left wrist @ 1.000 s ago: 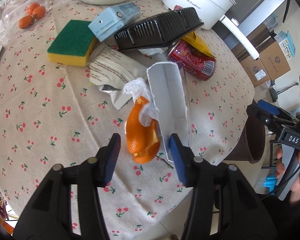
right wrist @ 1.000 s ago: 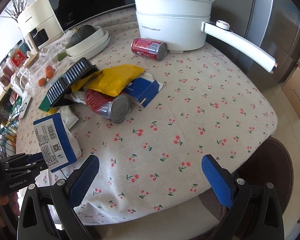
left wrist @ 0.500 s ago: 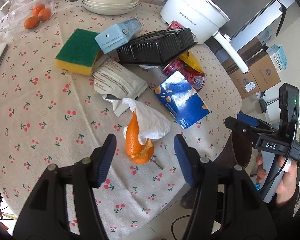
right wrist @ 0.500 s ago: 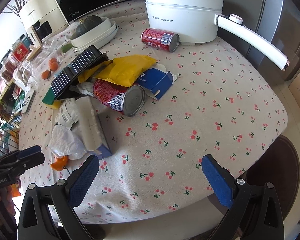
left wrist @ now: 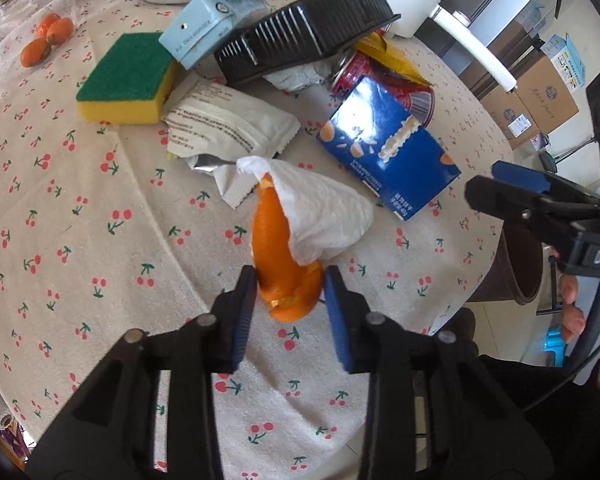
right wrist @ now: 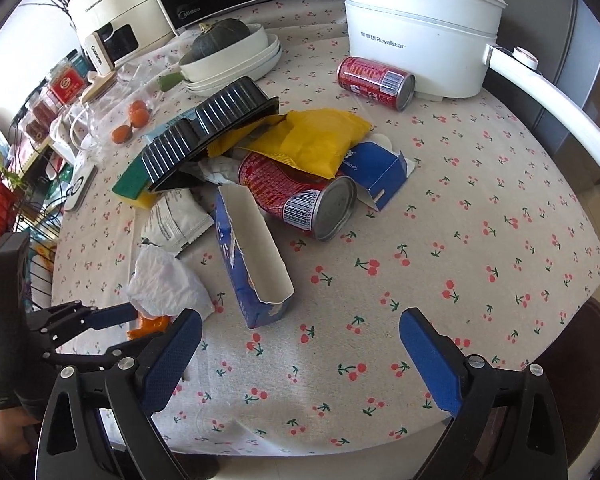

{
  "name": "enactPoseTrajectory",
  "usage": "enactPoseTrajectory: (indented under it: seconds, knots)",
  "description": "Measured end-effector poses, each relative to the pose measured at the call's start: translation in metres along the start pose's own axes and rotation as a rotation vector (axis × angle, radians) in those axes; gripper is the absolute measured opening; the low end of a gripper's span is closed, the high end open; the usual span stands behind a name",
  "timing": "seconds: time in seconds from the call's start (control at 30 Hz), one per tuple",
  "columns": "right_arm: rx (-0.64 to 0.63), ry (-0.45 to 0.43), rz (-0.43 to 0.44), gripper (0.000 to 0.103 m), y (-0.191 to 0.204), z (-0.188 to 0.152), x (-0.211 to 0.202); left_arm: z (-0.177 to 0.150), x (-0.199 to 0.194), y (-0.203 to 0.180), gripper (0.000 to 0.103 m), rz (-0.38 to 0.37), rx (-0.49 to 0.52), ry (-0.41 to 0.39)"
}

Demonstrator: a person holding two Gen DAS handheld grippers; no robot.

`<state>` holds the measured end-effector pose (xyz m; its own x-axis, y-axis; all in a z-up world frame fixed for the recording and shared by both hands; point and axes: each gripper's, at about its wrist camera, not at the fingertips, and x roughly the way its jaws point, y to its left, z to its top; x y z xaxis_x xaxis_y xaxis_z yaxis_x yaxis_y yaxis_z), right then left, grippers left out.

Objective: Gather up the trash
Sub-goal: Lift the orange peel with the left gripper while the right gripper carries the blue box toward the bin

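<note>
The orange peel (left wrist: 278, 256) lies between the jaws of the left gripper (left wrist: 289, 285), its long axis running straight away from the fingers, the broad end at the pads and the narrow tip pointing off toward a grey snack wrapper (left wrist: 228, 120). A crumpled white tissue (left wrist: 320, 212) drapes over the peel's far half, just past the right-hand pad. Beyond that lies an open blue carton (left wrist: 388, 152), and farther still a red can (right wrist: 300, 196), a yellow bag (right wrist: 312, 140), a black ribbed tray (left wrist: 304, 32) and a green and yellow sponge (left wrist: 126, 76). All rest on a table (right wrist: 480, 264) covered in cherry-print cloth, with a white electric pot (right wrist: 416, 28) at its far side. The left jaws are narrow and closing, both pads at the peel's sides. The right gripper (right wrist: 300, 360) stands wide over bare cloth, holding nothing.
</note>
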<state>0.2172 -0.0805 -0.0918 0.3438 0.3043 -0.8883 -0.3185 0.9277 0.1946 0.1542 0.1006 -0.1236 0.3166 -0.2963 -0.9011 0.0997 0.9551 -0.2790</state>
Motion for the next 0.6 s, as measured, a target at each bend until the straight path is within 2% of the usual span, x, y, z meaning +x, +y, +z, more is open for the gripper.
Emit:
enactPoseTrajectory:
  seconds: [0.1, 0.3, 0.37, 0.4, 0.6]
  knots:
    - [0.028, 0.008, 0.024, 0.094, -0.006, 0.003, 0.007, -0.003, -0.011, 0.000, 0.029, -0.001, 0.019, -0.010]
    - [0.141, 0.040, 0.168, 0.070, -0.013, 0.008, 0.032, -0.014, -0.040, 0.017, 0.024, 0.021, 0.002, -0.064]
    - [0.162, 0.056, 0.219, 0.051, -0.012, 0.008, 0.041, -0.014, -0.051, 0.024, 0.020, 0.024, -0.020, -0.094]
    - [0.165, 0.062, 0.238, 0.030, -0.011, 0.008, 0.044, -0.014, -0.055, 0.028, 0.020, 0.029, -0.032, -0.110]
    - [0.145, 0.006, 0.267, 0.024, -0.003, 0.008, 0.022, -0.013, -0.072, 0.030, 0.014, 0.015, -0.056, -0.175]
